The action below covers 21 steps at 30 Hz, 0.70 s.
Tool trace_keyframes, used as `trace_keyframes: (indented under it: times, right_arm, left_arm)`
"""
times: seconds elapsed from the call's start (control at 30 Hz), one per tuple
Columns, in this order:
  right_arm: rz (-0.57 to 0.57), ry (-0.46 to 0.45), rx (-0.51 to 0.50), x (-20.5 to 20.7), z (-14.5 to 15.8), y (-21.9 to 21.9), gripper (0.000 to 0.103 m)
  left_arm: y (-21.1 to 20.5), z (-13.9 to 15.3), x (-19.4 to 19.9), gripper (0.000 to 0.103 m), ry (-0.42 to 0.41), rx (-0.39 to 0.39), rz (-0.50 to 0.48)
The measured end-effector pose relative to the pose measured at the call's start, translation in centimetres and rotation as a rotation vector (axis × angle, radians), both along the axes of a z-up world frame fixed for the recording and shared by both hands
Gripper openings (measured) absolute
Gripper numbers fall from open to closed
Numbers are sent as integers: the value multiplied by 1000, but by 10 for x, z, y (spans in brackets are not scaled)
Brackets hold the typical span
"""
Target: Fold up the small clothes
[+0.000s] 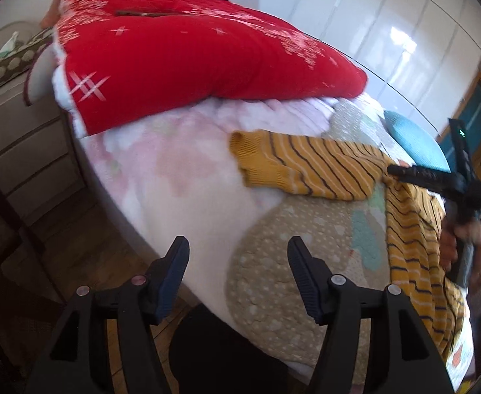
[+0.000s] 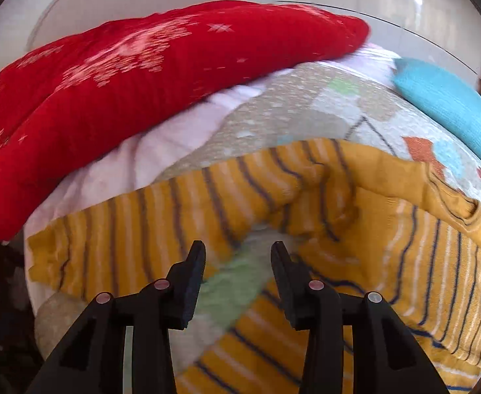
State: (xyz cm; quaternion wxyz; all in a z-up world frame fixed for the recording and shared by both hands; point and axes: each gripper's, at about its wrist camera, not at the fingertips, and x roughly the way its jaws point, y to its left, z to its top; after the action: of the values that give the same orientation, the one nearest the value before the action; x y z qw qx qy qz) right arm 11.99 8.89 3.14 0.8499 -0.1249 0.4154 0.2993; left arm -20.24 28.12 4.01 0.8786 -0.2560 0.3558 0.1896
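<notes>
— Left to right? Saw red quilt [image 1: 191, 49] heaped far left on bed [image 1: 174, 177]; found mustard striped sweater [image 1: 322, 167] spread right of it.
— Tongs? Left tongs [image 1: 239, 246] agape, empty, over bed edge; right tongs [image 2: 237, 251] parted, gripping nothing, above sweater's sleeve.

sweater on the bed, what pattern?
Sweater: mustard yellow with thin navy and white stripes; clearest in right wrist view.
</notes>
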Motion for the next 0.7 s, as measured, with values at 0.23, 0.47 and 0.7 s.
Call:
trace_keyframes:
  times: [0.23,0.47,0.7]
  right_arm:
    - [459,-83,-129,-110,-27,102,63]
    - [507,-214,-251,-138,-65,164,30]
    - [235,-103,24,-83,-6,115,5]
  left_arm:
    - [29,-7,-21,66,9,-43,98]
    - [24,-7,-20,66,9,-54,95]
    - [-3,11,-9,66,-19,-30,24]
